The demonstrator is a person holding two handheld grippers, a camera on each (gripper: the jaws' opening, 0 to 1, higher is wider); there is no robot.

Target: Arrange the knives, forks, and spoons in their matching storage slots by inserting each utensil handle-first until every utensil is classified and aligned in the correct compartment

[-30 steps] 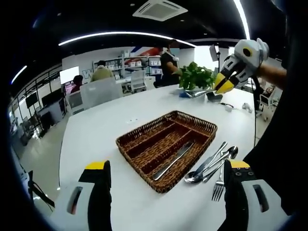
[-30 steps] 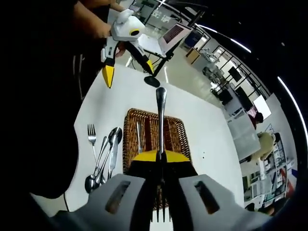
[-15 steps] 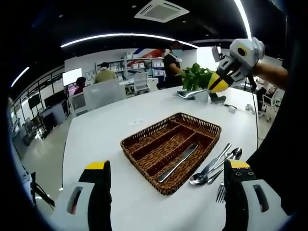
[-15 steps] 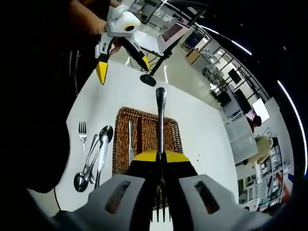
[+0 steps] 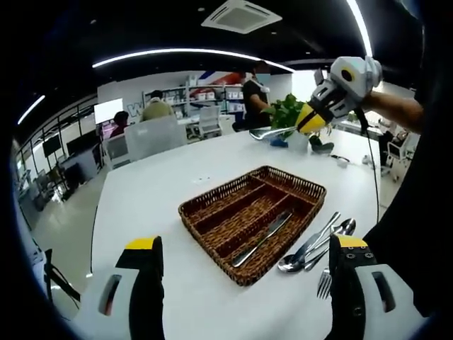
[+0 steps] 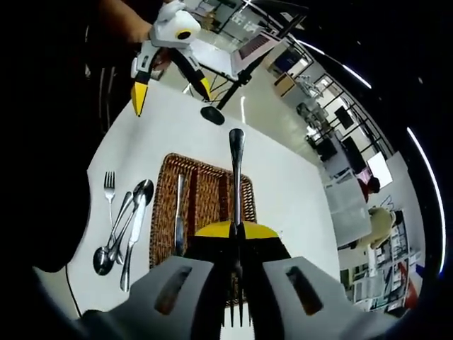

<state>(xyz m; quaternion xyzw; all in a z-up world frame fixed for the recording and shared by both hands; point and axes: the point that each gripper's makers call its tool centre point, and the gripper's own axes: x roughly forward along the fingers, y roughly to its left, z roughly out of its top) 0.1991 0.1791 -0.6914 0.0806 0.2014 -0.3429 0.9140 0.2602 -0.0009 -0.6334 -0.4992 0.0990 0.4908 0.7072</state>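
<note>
While my right claw (image 6: 237,228) is clamped on a fork (image 6: 236,170), its handle sticks out forward past my yellow tips and its tines hang back between the jaw bodies, so the piece is already turned the way the job wants it: handle leading. Below and ahead of that claw sits the wicker tray (image 6: 212,185) on the white table (image 6: 297,191), with one knife (image 6: 177,216) lying in the compartment farthest to the claw's left; the other slots look bare. Off to the left of the tray, on the table, wait the loose pieces: another fork (image 6: 110,190) and a bunch of spoons (image 6: 124,230), possibly with another utensil among them, overlapping one another.

My left claw (image 5: 244,273) hangs wide apart and holds nothing, well back from the tray (image 5: 244,262), with the loose cutlery (image 5: 315,244) just off its right jaw. From there I can see my right claw (image 5: 311,119) raised high beyond the far side of the tray, the fork (image 5: 272,132) jutting out sideways.

I judge the step in hand to be carrying this fork to a slot. Next, I need to lower the right claw, line the handle with an empty compartment rather than the knife's, slide it in lengthwise and let go. The left stays free for the spoons.
</note>
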